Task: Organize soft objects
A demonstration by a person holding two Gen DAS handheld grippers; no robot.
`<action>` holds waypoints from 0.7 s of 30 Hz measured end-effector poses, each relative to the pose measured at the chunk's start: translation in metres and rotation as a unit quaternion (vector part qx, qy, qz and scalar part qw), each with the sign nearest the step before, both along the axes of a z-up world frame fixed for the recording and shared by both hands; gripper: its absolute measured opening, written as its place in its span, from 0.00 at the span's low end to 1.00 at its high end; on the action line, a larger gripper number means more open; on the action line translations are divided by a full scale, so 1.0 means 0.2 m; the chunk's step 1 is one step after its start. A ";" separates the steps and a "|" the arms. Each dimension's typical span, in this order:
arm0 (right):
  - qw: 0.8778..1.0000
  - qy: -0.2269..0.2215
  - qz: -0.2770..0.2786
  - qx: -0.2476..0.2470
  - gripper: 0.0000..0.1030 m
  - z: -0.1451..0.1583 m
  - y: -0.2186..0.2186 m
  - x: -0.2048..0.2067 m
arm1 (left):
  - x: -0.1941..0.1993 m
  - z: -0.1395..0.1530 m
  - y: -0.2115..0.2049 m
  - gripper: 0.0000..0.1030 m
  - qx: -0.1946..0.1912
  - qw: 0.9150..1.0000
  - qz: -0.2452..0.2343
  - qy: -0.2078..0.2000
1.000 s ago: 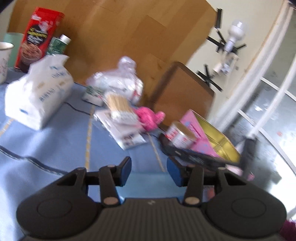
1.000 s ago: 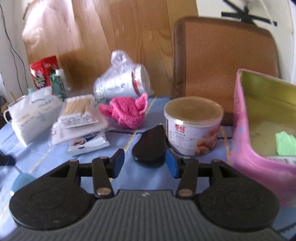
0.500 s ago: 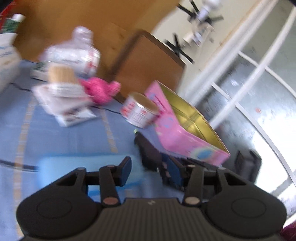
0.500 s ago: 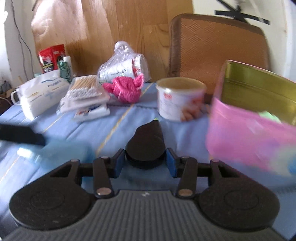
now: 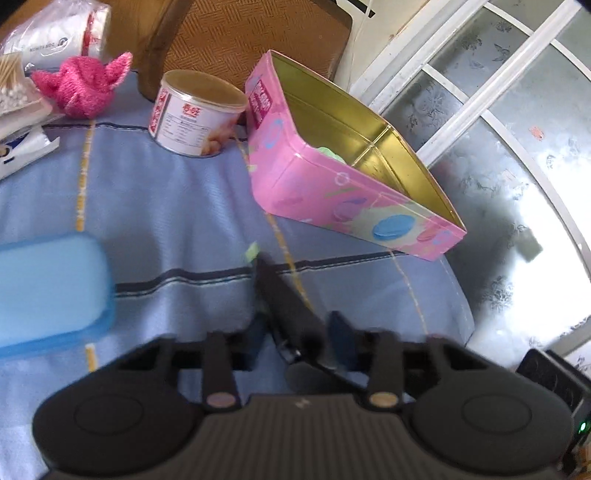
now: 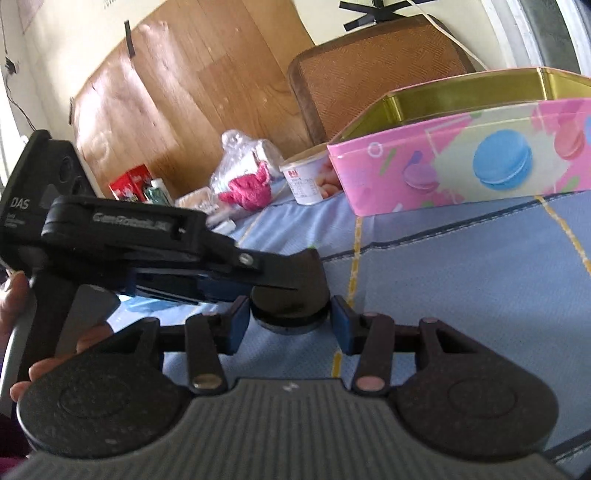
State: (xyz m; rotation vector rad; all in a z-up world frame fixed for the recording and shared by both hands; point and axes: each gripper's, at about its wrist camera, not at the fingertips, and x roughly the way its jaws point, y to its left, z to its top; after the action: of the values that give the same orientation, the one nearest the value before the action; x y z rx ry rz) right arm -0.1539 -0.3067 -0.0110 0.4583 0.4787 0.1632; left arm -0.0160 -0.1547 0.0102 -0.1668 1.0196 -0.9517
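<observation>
A black spoon-shaped thing (image 5: 284, 302) with a small green tip lies over the blue cloth, pointing at the pink tin (image 5: 332, 192). Its round end (image 6: 290, 291) sits between the pads of my right gripper (image 6: 290, 325), which is shut on it. My left gripper (image 5: 298, 339) reaches in from the side (image 6: 258, 277). Its jaws are closing around the thing's narrow part, with a thin gap at the left pad. A blue sponge (image 5: 48, 291) lies to the left, a pink towel (image 5: 81, 85) at the back. Something soft and green (image 5: 330, 153) rests inside the tin.
A round food can (image 5: 195, 114) stands beside the tin, before a brown chair back (image 5: 240, 40). Bagged cups (image 5: 55, 26) and cotton swabs (image 5: 11, 88) lie far left. The table's edge (image 5: 461, 295) runs right of the tin. A hand (image 6: 14, 295) holds the left gripper.
Both views swung right towards the pink tin. The black thing, earlier ahead on the cloth, now sits between the fingers of both grippers. The left jaws have narrowed; the sponge passed to the left.
</observation>
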 end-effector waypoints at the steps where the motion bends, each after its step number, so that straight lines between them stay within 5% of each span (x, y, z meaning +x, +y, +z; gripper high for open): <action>1: 1.000 -0.009 -0.004 -0.006 0.49 0.01 0.00 -0.02 | 0.00 0.03 -0.01 0.31 -0.003 1.000 -0.002 -0.007; 11: 0.979 -0.131 -0.115 -0.105 0.49 0.26 -0.22 0.01 | 0.03 0.41 -0.50 0.32 -0.045 0.987 -0.071 -0.140; 21: 0.957 -0.079 -0.219 -0.175 0.49 0.20 -0.57 0.16 | 0.12 0.26 -1.00 0.33 -0.041 0.989 -0.093 -0.108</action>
State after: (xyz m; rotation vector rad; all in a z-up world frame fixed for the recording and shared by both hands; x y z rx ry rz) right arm -0.1223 -0.4203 0.0289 0.1926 0.2323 -0.3079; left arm 0.0085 -0.3547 0.0612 -0.0359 0.8061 -1.1559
